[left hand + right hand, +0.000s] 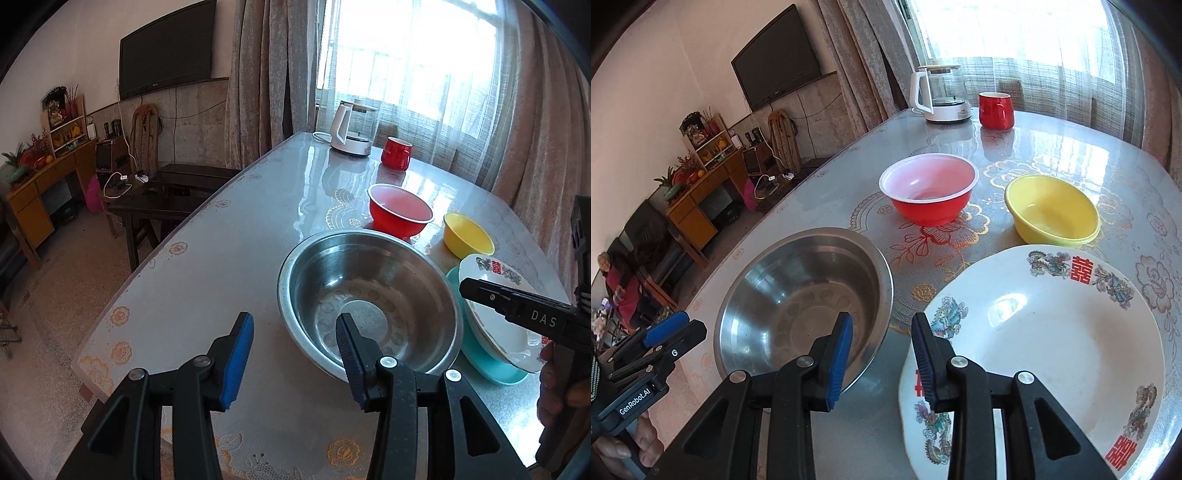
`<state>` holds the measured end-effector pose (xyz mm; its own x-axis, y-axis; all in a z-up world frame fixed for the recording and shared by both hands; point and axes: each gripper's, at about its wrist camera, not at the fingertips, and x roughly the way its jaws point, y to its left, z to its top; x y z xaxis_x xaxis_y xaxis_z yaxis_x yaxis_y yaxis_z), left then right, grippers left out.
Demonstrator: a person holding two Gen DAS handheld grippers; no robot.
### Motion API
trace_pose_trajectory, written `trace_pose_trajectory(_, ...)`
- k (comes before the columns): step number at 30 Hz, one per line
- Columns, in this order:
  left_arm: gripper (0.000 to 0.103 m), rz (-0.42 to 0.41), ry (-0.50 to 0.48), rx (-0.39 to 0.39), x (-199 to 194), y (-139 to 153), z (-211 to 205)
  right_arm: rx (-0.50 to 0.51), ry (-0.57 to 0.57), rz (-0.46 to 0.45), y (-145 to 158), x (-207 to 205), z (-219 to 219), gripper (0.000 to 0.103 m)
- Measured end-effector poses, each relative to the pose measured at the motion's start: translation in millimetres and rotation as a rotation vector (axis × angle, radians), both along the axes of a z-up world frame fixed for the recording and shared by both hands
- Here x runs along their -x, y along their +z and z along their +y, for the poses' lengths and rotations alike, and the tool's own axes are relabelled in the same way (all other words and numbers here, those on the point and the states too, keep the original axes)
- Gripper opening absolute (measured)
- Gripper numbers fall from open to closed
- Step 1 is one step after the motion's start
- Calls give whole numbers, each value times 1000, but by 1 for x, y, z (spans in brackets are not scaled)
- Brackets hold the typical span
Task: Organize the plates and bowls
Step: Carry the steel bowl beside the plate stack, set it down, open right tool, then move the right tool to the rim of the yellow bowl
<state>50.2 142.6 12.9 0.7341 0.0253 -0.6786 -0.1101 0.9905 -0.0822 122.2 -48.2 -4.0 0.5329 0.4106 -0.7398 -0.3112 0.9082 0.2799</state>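
Observation:
A steel bowl [369, 299] [805, 299] sits on the table near its front edge. My left gripper [295, 332] is open and empty, its jaws straddling the bowl's left rim. A white patterned plate [1045, 339] [495, 317] rests on a teal plate [480, 354] right of the bowl. My right gripper [882, 332] is open and empty, above the gap between bowl and white plate. A red bowl [929, 188] [400, 210] and a yellow bowl [1052, 210] [467, 234] stand farther back.
A red mug [995, 109] [396, 152] and a white kettle [942, 92] [351, 129] stand at the table's far end by the curtained window. The table's left edge [173, 240] drops to the floor, with a dark side table [162, 199] beyond.

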Motion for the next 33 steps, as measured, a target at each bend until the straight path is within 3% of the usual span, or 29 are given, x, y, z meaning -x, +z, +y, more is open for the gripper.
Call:
trace_pose_trajectory(8, 47, -11, -64, -19, -16, 10, -25, -94, -110, 27, 10, -9, -53, 33)
trace_pose_trajectory(16, 47, 50, -109, 5, -42, 8, -47, -167, -234, 69, 9, -19, -108, 33)
trace_pose_trajectory(22, 44, 37, -225, 50, -61, 22, -70, -188, -288, 84, 11, -31, -136, 33)
trace_pose_trajectory(25, 41, 40, -289, 95, -78, 32, -88, -176, -318, 76, 15, -40, -149, 33)
trace_pose_trajectory(29, 41, 49, -355, 86, -105, 40, -119, -172, -349, 109, 11, -65, -165, 30)
trace_pose_trajectory(33, 42, 106, -387, 103, -138, 40, -147, -190, -378, 151, 4, -95, -178, 30)
